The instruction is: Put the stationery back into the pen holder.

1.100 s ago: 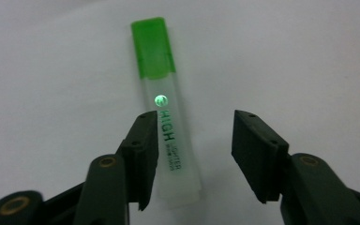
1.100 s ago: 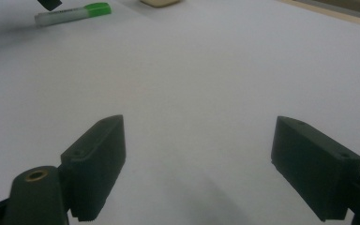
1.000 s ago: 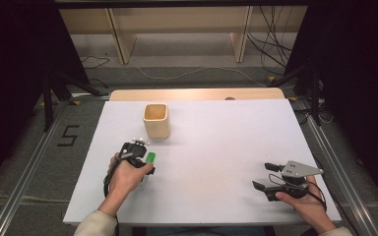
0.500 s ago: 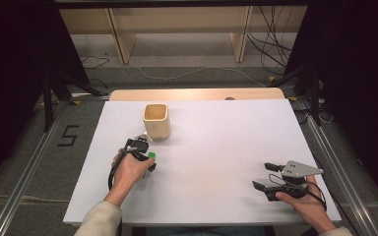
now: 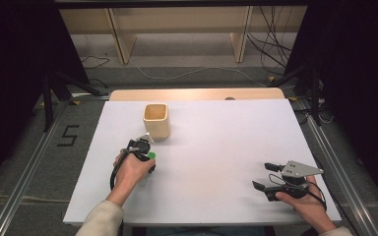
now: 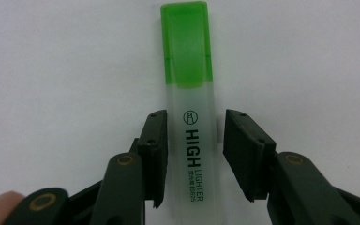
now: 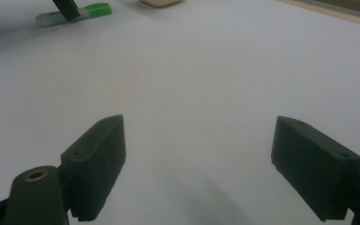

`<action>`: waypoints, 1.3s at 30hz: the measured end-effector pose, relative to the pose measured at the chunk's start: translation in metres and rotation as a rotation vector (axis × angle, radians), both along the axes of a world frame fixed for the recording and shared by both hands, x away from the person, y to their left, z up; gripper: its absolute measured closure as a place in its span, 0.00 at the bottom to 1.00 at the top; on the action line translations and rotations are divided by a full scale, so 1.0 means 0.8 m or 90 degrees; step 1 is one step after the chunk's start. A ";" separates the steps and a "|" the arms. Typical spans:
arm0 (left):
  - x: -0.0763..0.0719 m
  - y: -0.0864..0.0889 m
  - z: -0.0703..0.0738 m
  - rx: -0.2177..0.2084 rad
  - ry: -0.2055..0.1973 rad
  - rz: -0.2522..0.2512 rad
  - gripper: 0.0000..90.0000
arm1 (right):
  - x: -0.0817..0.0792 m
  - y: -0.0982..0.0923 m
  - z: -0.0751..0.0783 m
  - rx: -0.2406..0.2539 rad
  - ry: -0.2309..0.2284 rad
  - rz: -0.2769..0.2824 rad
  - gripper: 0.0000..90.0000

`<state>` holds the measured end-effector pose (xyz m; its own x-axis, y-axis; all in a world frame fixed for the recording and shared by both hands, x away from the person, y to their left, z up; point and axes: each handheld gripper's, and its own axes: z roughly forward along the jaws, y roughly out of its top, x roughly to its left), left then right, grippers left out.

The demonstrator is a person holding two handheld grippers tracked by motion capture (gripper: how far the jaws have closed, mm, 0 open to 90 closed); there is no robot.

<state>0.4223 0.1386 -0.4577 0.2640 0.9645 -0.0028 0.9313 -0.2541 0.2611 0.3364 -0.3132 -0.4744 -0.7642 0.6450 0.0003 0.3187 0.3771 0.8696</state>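
Just in front of the wooden cup [image 5: 156, 119], toward the person's side of the white table [image 5: 216, 147], the left gripper [image 6: 194, 154] points down over a highlighter [image 6: 189, 117] with a green cap [image 6: 186, 44] and a clear barrel. Its jaws have just been closing and now straddle the barrel: the left jaw seems to touch it, while a thin gap shows at the right jaw, so they are not yet clamped. The highlighter lies flat on the table, cap pointing away from the gripper. From the high view, the left gripper [image 5: 140, 146] sits close to the cup's near side, the green cap [image 5: 151, 156] peeking out beside the hand. Well away from the cup, at the table's near right, the right gripper [image 5: 265, 176] rests with its jaws wide apart, holding nothing. Inside the cup, nothing can be made out.
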 end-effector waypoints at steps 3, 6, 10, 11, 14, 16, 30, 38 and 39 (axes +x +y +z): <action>0.000 0.000 -0.001 0.003 0.007 0.002 0.68 | 0.000 0.000 0.000 0.000 0.000 0.001 0.21; 0.000 0.000 -0.001 0.005 0.017 0.004 0.68 | 0.000 0.000 0.000 0.000 0.000 0.001 0.21; 0.000 0.000 -0.002 0.014 0.025 0.005 0.68 | 0.000 0.000 0.000 0.000 -0.001 0.001 0.21; 0.001 -0.001 -0.002 0.013 0.029 0.004 0.68 | 0.000 0.000 0.000 0.001 -0.001 0.000 0.21; 0.001 -0.001 -0.003 0.017 0.038 0.005 0.69 | -0.001 0.000 0.000 0.001 0.001 -0.001 0.21; 0.002 -0.001 -0.003 0.017 0.040 0.005 0.70 | 0.000 0.000 0.000 -0.001 0.000 0.001 0.21; 0.003 -0.003 -0.003 0.018 0.047 0.024 0.73 | -0.001 0.000 0.000 -0.002 0.001 0.000 0.21; 0.003 -0.003 -0.003 0.018 0.046 0.028 0.73 | -0.001 0.000 0.000 -0.004 0.002 0.001 0.21; 0.003 -0.003 -0.003 0.018 0.045 0.028 0.73 | -0.001 0.000 0.000 -0.004 0.002 0.001 0.21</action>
